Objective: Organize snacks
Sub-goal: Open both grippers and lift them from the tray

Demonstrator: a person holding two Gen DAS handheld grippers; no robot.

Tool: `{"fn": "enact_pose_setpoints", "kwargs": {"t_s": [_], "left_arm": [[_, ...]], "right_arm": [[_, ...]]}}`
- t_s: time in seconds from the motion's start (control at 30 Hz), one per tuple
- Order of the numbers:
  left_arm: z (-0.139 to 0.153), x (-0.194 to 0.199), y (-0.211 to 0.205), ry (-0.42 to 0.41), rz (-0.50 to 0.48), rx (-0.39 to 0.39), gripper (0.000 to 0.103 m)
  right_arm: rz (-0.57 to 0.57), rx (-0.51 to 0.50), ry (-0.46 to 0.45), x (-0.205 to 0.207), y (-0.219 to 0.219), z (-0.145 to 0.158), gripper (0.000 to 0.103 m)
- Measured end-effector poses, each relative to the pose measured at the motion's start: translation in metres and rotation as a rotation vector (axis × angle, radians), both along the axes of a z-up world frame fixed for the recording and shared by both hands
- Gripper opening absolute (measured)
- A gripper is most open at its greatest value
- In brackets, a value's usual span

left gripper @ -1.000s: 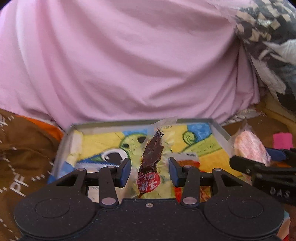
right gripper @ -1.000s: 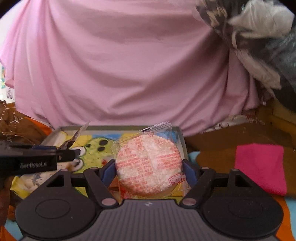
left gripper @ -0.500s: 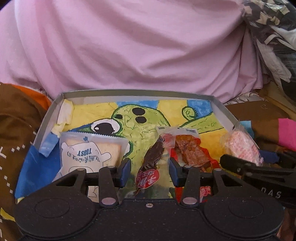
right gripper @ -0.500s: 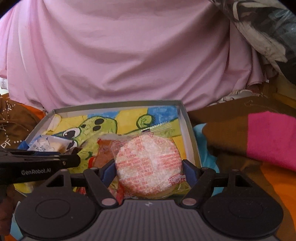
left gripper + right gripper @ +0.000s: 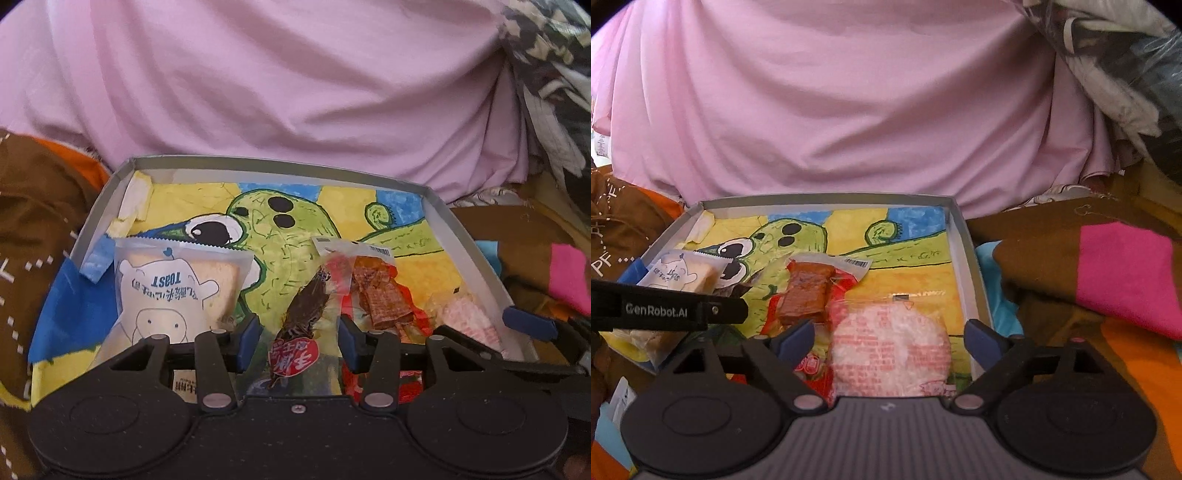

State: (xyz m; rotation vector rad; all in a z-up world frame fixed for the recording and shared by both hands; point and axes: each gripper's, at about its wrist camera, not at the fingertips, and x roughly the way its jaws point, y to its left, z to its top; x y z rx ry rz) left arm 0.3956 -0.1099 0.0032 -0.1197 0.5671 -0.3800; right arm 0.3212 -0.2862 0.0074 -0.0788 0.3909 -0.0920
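A shallow grey box (image 5: 280,164) lined with a green cartoon drawing holds a white toast packet (image 5: 173,288) at its left and a brown snack in a red and clear wrapper (image 5: 380,291) in the middle. My left gripper (image 5: 299,343) is shut on a dark brown snack packet (image 5: 301,314) with a red label, low over the box's near side. In the right wrist view, the round pink-printed rice cracker (image 5: 890,350) lies in the box's near right corner. My right gripper (image 5: 890,339) stands open around it, both fingers clear of the wrapper.
A pink cloth (image 5: 849,110) rises like a wall behind the box (image 5: 827,197). A brown, pink and orange blanket (image 5: 1123,273) lies to the right, and brown fabric with white lettering (image 5: 29,221) to the left. Patterned fabric (image 5: 554,74) is piled at the upper right.
Both grippers came down closer to the box. My right gripper opened and let go of the rice cracker, which now rests in the box. The left still grips the dark packet.
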Motion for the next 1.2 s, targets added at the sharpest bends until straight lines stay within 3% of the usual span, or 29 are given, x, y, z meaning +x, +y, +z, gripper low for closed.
{"fn": "enact_pose_setpoints", "kwargs": {"t_s": [0.27,0.53,0.9,1.2], "left_arm": [[0.014,-0.015,0.015,0.000,0.017,-0.068,0.062],[0.040,-0.048,0.033,-0.073,0.028,-0.096,0.074],[0.076,-0.105,0.056,-0.152,0.070,-0.112,0.082],[0.090,-0.162,0.062,-0.203,0.053,-0.073,0.088]], "right_arm": [[-0.017,-0.032,-0.082,-0.024,0.004,0.018,0.103],[-0.030,-0.031,-0.153,-0.053,0.010,0.039,0.103],[0.005,-0.025,-0.248,-0.106,0.027,0.071,0.103],[0.034,-0.009,-0.283,-0.161,0.042,0.082,0.103]]}}
